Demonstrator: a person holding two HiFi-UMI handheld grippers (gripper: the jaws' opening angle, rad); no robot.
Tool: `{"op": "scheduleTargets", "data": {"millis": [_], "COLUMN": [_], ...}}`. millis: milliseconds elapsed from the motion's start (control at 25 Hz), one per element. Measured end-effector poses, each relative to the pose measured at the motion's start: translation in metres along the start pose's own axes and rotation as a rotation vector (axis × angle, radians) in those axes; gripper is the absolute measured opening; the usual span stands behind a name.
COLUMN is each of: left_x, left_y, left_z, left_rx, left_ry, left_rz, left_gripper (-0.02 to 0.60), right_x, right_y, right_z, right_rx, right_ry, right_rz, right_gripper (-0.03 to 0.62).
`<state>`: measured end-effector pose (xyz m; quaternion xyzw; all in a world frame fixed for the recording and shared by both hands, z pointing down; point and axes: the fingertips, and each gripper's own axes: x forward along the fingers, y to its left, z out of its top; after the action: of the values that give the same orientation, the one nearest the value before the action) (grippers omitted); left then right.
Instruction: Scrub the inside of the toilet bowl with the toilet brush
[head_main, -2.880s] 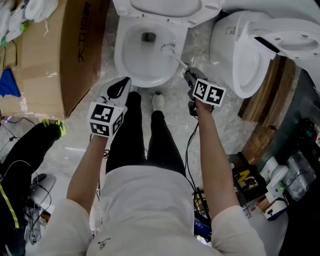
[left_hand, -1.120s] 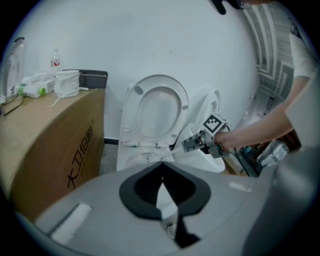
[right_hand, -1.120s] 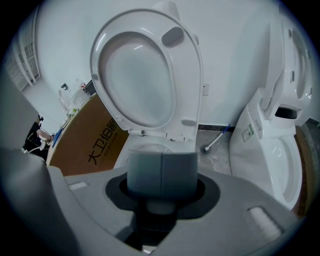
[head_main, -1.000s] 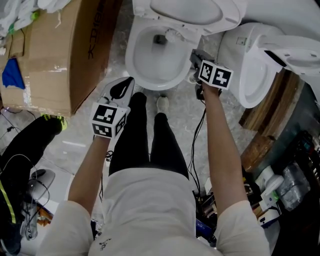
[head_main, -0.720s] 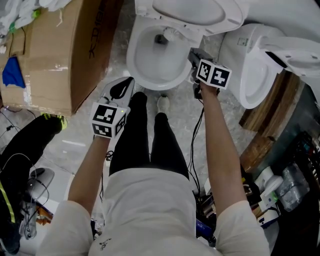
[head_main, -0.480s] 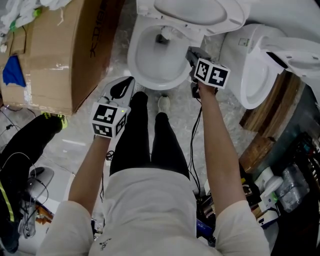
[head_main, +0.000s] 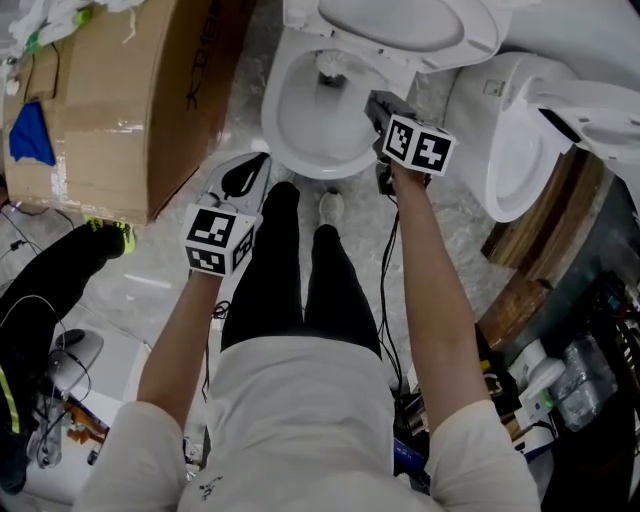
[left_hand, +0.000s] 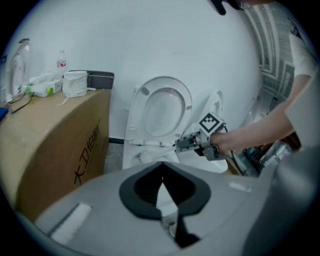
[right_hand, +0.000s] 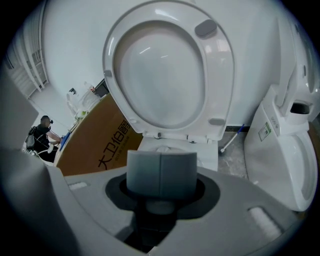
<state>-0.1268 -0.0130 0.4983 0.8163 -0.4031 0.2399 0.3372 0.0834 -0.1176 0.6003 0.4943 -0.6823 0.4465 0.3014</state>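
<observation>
white toilet bowl (head_main: 300, 140), open, seat (head_main: 392, 24) raised upright at the back. white toilet brush (head_main: 333, 70): head inside the bowl, low against its rear wall; handle runs toward the right rim, mostly hidden.

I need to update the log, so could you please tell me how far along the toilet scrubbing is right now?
Done: the seat is up and the toilet brush is inside the toilet bowl. In hand: the right gripper is shut on its handle, with the head at the bowl's back; the left gripper is shut and empty. Left: likely more scrubbing, though the pictures can't show how much is clean.
</observation>
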Motion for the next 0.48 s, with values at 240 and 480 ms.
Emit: {"op": "scheduleTargets", "data": {"millis": [240,480], "left_x": [-0.004,-0.007], "left_y": [0.0,-0.006], "left_z": [-0.001,-0.005], "left_rx": [-0.001,-0.005], "left_ry": [-0.01,-0.013], "left_rz": [0.015,0.026], "left_gripper": [-0.011,-0.011], "right_x": [0.004,0.004], "right_y": [0.014,0.021], "right_z": [-0.004,-0.009], "right_rx": [-0.015,-0.031], "right_ry": [-0.002,0.001], "right_rz": [0.031,0.06], "right_gripper": [0.149,0.149]}}
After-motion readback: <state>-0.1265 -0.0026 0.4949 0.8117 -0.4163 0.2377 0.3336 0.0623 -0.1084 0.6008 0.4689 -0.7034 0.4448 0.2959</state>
